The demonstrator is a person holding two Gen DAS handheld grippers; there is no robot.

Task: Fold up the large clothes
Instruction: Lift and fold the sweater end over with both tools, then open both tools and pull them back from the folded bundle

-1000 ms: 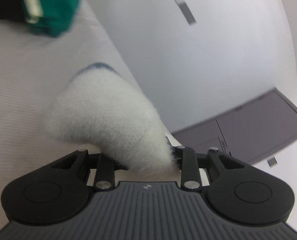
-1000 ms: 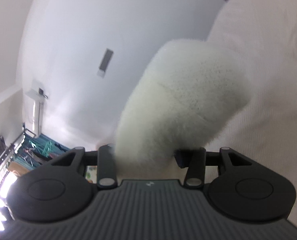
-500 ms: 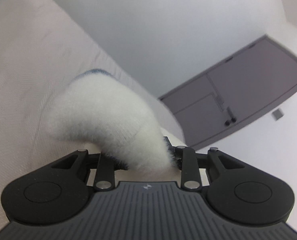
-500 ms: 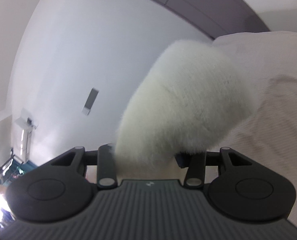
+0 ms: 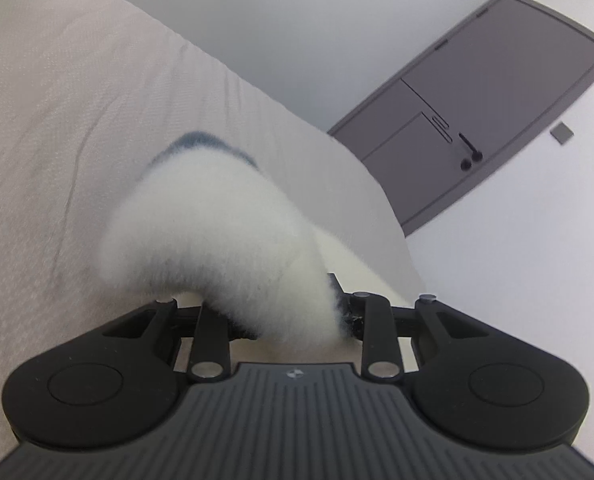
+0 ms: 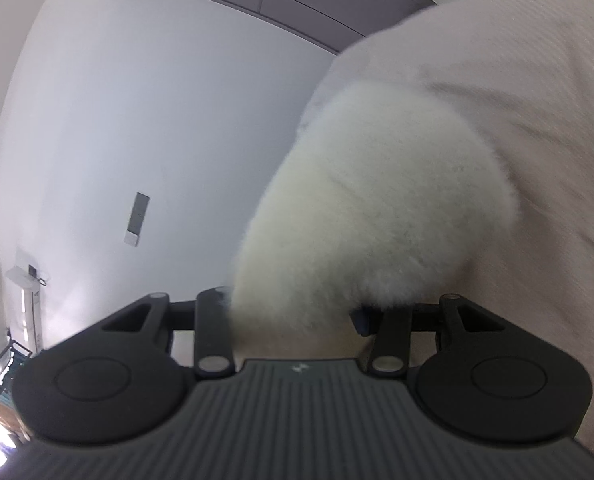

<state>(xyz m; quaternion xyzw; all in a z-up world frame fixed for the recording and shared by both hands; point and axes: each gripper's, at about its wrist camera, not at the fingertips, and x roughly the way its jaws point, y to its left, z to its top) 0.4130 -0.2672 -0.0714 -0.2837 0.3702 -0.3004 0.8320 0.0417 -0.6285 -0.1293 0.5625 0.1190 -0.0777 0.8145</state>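
A white fluffy fleece garment (image 5: 217, 232) with a dark blue trim bulges out of my left gripper (image 5: 285, 316), which is shut on it; the fingertips are buried in the pile. In the right wrist view another thick fold of the same white fleece garment (image 6: 377, 216) fills my right gripper (image 6: 293, 316), also shut on it. Behind both folds lies a pale textured cloth surface (image 5: 57, 128), seen again on the right side of the right wrist view (image 6: 517, 60). Both views are tilted.
A grey double door (image 5: 477, 112) with dark handles stands in the white wall beyond the cloth surface. In the right wrist view a white wall (image 6: 137, 100) carries a small panel (image 6: 137, 218), and a wall unit (image 6: 27, 296) hangs at lower left.
Both grippers have moved downward with the fleece still held. The left view rolled: the green object at top left left the frame and the grey door swung up. More cloth surface shows at the right.
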